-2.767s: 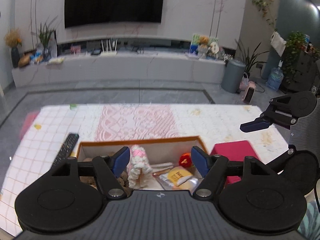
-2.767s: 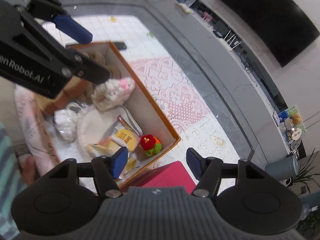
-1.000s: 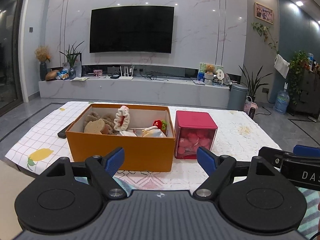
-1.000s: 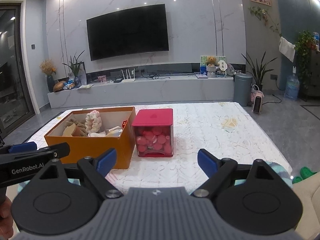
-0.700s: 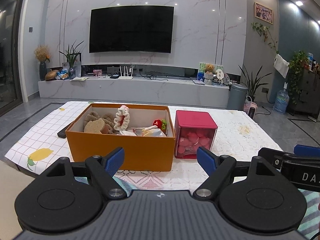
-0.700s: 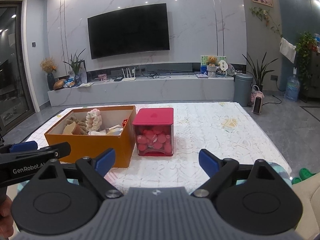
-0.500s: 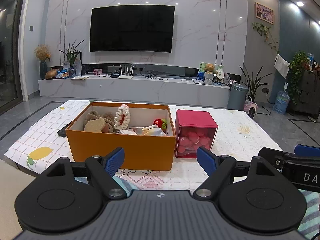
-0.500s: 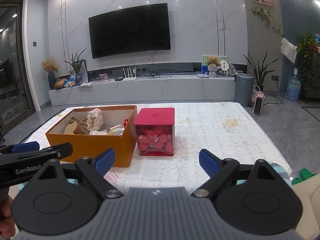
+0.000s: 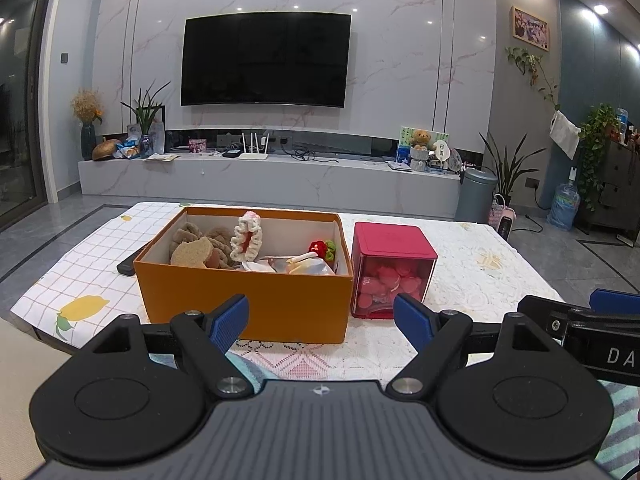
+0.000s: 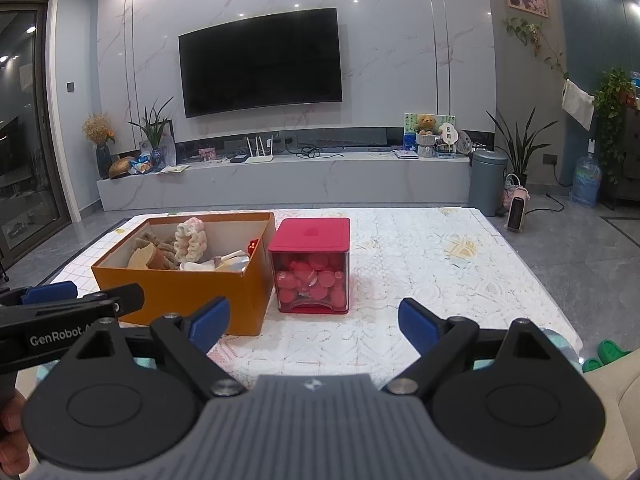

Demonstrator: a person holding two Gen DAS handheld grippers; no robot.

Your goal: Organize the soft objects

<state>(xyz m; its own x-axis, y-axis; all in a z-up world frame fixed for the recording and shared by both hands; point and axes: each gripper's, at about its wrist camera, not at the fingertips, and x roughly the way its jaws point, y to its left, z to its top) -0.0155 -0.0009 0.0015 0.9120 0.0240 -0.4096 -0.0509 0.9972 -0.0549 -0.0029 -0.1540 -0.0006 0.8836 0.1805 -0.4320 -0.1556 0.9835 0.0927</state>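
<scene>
Left gripper (image 9: 320, 318): held low at the near edge of the table (image 9: 472, 276), aimed slightly downward toward the far wall; jaws spread wide, nothing between the blue pads (image 9: 230, 316). Seen from the right wrist view as a black bar at lower left, lettered "GenRobot" in white

Right gripper (image 10: 314, 324): same low, slightly downward pose beside the left one; jaws wide apart, empty. Its side shows at the right edge of the left wrist view, white letters "DA" legible, the rest cut off

Hand (image 10: 12, 436): part of it visible at the lower left corner of the right wrist view

Orange box (image 9: 244, 292): open-topped, on the table ahead of the left gripper. Contents: brown plush pieces (image 9: 192, 252), a cream and pink crocheted scrunchie (image 9: 246, 238) standing upright, a red and green knitted piece (image 9: 322, 248), crinkled packets (image 9: 292, 264); print unreadable

Red-lidded clear box (image 9: 390, 272): just right of the orange box, filled with pink rounds

Remote control (image 9: 128, 264): left of the orange box, mostly hidden
</scene>
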